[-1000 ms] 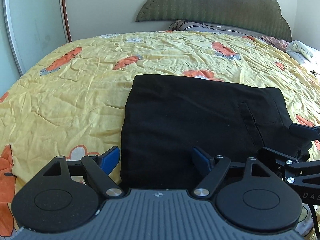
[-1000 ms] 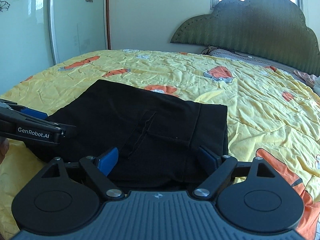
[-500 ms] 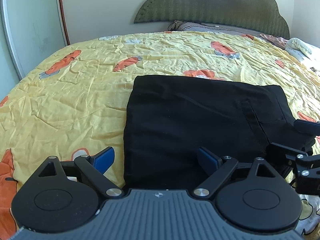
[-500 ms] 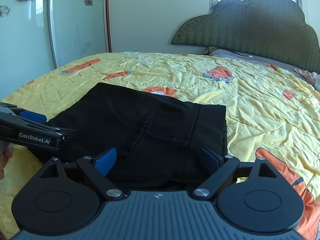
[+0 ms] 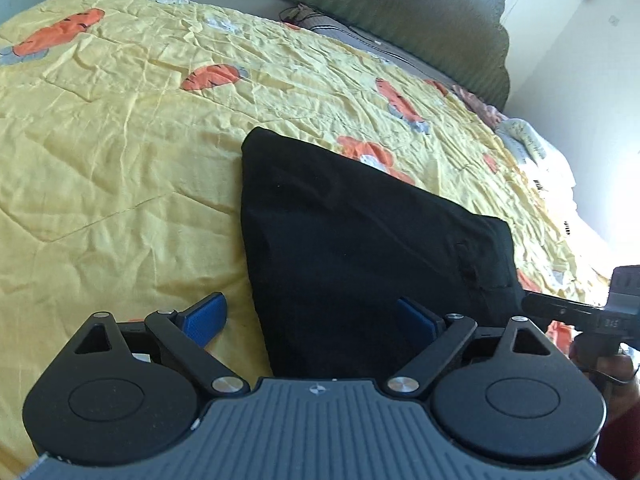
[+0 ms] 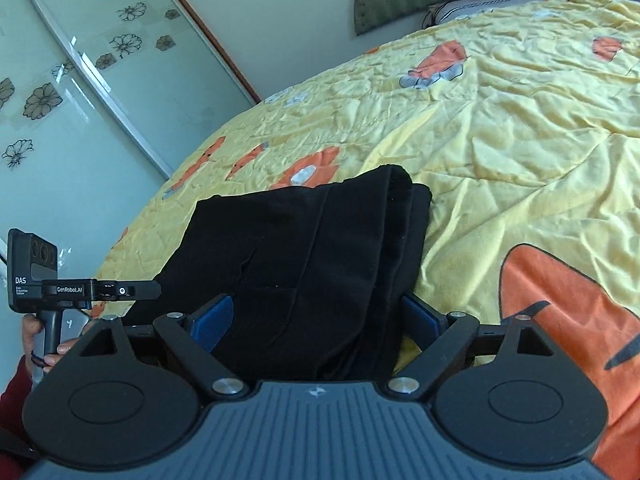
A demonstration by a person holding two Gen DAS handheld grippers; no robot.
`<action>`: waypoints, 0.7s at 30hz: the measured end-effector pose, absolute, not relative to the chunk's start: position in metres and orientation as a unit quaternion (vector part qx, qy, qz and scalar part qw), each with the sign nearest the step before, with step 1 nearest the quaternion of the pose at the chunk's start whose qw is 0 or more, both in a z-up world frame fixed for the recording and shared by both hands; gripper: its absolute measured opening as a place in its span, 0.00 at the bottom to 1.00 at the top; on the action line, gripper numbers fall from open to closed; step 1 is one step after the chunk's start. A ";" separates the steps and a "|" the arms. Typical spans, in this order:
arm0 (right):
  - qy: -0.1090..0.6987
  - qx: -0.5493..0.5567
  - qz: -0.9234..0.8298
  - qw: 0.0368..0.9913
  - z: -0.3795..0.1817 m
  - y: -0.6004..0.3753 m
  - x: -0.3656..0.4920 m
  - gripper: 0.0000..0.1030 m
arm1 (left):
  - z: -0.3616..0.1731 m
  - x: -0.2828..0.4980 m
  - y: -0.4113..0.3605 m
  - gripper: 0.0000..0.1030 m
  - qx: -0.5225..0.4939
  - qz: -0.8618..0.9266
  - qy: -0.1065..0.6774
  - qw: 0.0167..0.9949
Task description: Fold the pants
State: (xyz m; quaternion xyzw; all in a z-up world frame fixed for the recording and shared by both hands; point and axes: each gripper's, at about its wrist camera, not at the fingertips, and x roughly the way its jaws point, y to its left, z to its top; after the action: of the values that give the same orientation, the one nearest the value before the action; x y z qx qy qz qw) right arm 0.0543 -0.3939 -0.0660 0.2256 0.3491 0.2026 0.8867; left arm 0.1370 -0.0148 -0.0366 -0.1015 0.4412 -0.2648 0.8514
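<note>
Black pants [image 5: 360, 240] lie folded into a flat rectangle on the yellow bedspread [image 5: 120, 140]. My left gripper [image 5: 310, 316] is open over their near left corner. Its left pad [image 5: 204, 314] hangs above the sheet and its right pad [image 5: 416, 316] above the cloth. In the right wrist view the pants [image 6: 312, 248] show their stacked folded edge on the right. My right gripper [image 6: 316, 320] stands open with that near end between its fingers and nothing pinched. The left gripper [image 6: 152, 290] reaches in from the left, held by a hand [image 6: 40, 340].
The bedspread has orange carrot prints. A green padded headboard [image 5: 400, 12] and a striped pillow [image 5: 360, 36] are at the far end. White bedding [image 5: 532, 152] is piled at the right side. A glass sliding door with flower decals [image 6: 80, 80] stands left of the bed.
Both views have rolled and swung outward, each gripper now at its own near end of the pants. The left jaws stand a little wider. The pants have not moved.
</note>
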 end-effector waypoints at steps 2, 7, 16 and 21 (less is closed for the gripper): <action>0.344 0.247 0.222 0.878 -0.070 -0.398 0.064 0.89 | -0.038 0.143 -0.014 0.88 -0.126 -0.283 0.445 0.840; 0.326 0.314 0.222 0.863 -0.079 -0.411 0.090 0.88 | -0.041 0.152 -0.027 0.83 -0.152 -0.293 0.441 0.834; 0.333 0.236 0.189 0.893 -0.068 -0.390 0.070 0.31 | -0.033 0.141 -0.024 0.18 -0.119 -0.229 0.421 0.870; 0.296 0.141 0.179 0.928 -0.029 -0.356 0.066 0.28 | 0.000 0.122 -0.028 0.17 -0.085 -0.216 0.346 0.909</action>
State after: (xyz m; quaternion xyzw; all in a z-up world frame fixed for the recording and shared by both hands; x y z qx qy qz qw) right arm 0.0664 -0.3560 -0.0291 0.1411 0.2959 0.1790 0.9276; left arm 0.1221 -0.0280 -0.0004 -0.0851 0.3462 -0.2159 0.9090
